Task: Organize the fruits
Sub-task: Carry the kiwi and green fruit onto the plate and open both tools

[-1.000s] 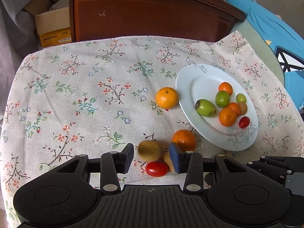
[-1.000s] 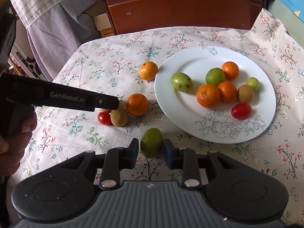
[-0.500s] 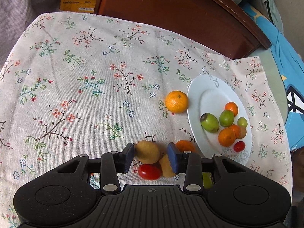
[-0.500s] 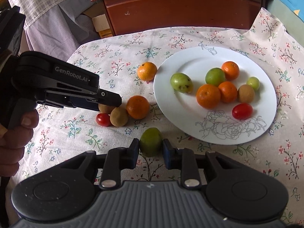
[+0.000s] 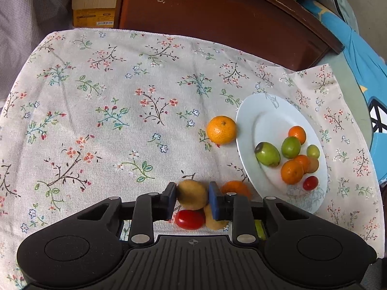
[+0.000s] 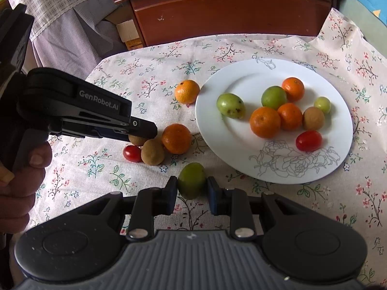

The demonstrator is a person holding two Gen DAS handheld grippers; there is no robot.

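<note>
A: Left wrist view first. Any writing?

B: Only a label on the cardboard box (image 5: 95, 4) past the far edge of the table; too small to read. The left gripper (image 5: 192, 199) tilts down at the floral tablecloth (image 5: 96, 120), its jaws closing, a brown kiwi (image 5: 192, 194) between the pads and touching both. Just beneath lie a cherry tomato (image 5: 189, 219) and a second kiwi (image 5: 214, 220).

A: Counts?

B: Off the plate here: two tangerines, two kiwis, one tomato. The white plate (image 5: 254, 111) sits toward the cloth's right edge.

A: And the right wrist view?

B: "GenRobot.AI" reads on the left gripper's side. A hand (image 6: 19, 181) holds its handle at the left. The right gripper (image 6: 191, 194) points down, jaws narrow, clamped on a green fruit (image 6: 192, 180) near the cloth's front edge.

A: On the plate?

B: Eight: three tangerines, three green fruits, one kiwi, one tomato.
</note>
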